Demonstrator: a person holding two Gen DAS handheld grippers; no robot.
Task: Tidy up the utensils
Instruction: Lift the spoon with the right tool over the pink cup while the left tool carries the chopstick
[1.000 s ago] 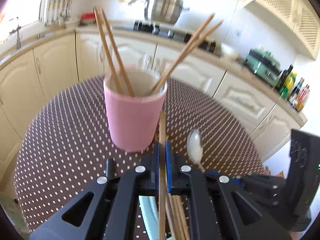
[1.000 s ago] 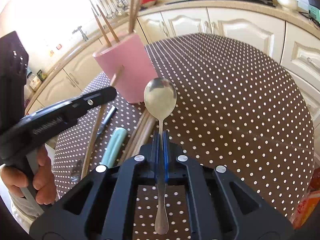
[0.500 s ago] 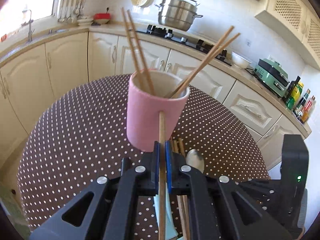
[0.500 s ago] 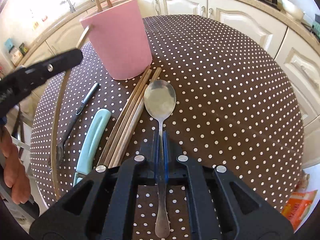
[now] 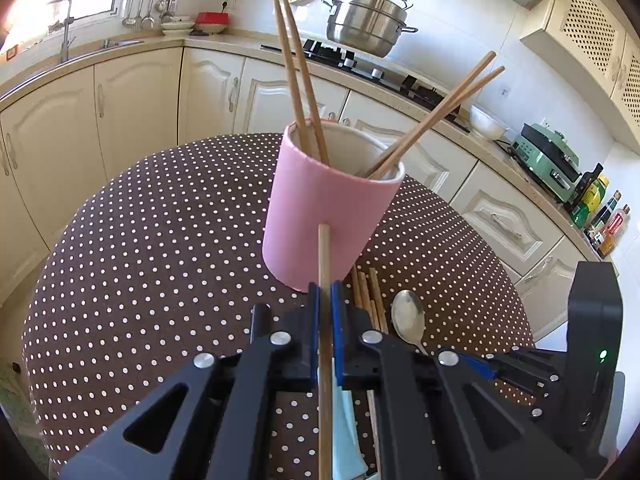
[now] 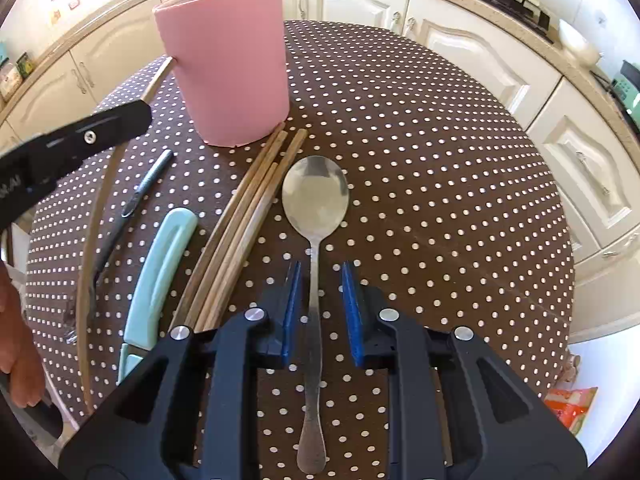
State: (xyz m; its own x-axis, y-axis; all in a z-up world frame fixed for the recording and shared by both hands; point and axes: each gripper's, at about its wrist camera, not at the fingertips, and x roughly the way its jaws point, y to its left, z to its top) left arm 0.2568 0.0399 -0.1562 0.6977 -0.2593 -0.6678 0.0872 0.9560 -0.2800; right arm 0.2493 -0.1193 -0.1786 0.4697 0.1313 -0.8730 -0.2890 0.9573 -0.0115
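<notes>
left gripper (image 5: 325,300): clamped on a single chopstick (image 5: 325,264), its tip in front of the pink cup's (image 5: 332,216) wall, below the rim.
right gripper (image 6: 320,280): your jaws have just been opening; the spoon (image 6: 315,200) lies on the polka-dot tablecloth (image 6: 420,160) between the pads, not gripped.
cup: upright, four chopsticks already in it.
still on table: chopstick bundle (image 6: 240,224) beside the spoon, mint-handled utensil (image 6: 160,272), dark utensil (image 6: 136,200).
step: loading the held chopstick, I judge.
next: raise its tip above the rim, then release it inside.
</notes>
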